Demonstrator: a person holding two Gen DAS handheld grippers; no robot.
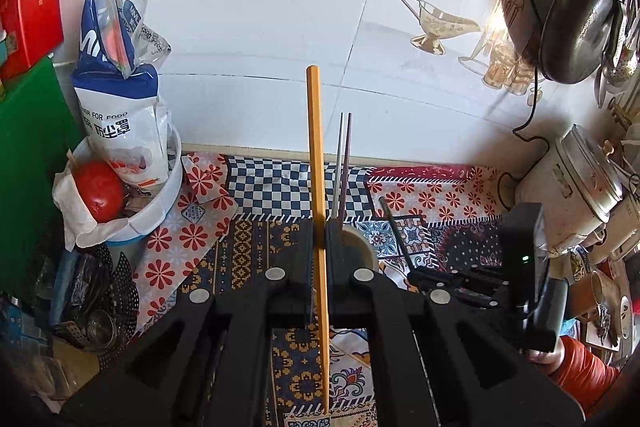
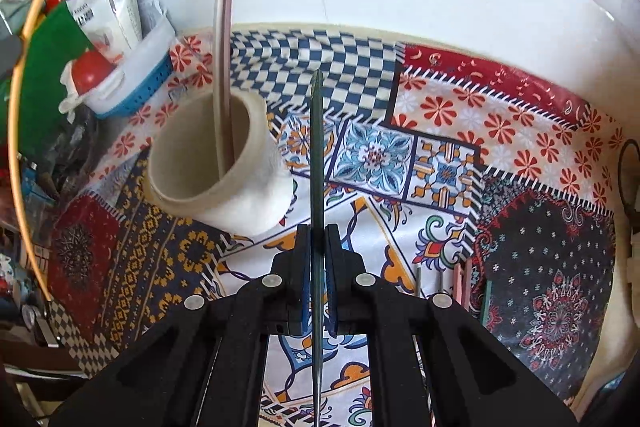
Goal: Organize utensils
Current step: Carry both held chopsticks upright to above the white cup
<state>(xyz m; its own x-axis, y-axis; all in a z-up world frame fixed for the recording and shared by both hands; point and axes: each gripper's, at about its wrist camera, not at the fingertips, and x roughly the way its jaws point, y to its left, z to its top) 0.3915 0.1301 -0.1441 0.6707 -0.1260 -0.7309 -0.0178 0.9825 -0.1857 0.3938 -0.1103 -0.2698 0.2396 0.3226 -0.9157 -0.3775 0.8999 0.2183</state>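
Right gripper (image 2: 318, 239) pinches a dark chopstick (image 2: 316, 155), long axis upright; the cup (image 2: 208, 163) lies just ahead-left. Left gripper (image 1: 320, 239) pinches an orange chopstick (image 1: 316, 147) directly before the cup.

The left claw (image 1: 320, 239) is matt black plastic with small bright metal discs; it pinches a smooth, wood-like orange chopstick (image 1: 316, 147). The right claw (image 2: 319, 247), matt black as well, pinches a dark green chopstick (image 2: 317, 155) with a slight sheen. The cup (image 2: 240, 187) at centre left looks matt, faintly rough cream. A printed cloth (image 2: 500, 131) covers the counter. Upper frame: glossy white wall tiles (image 1: 260, 7).
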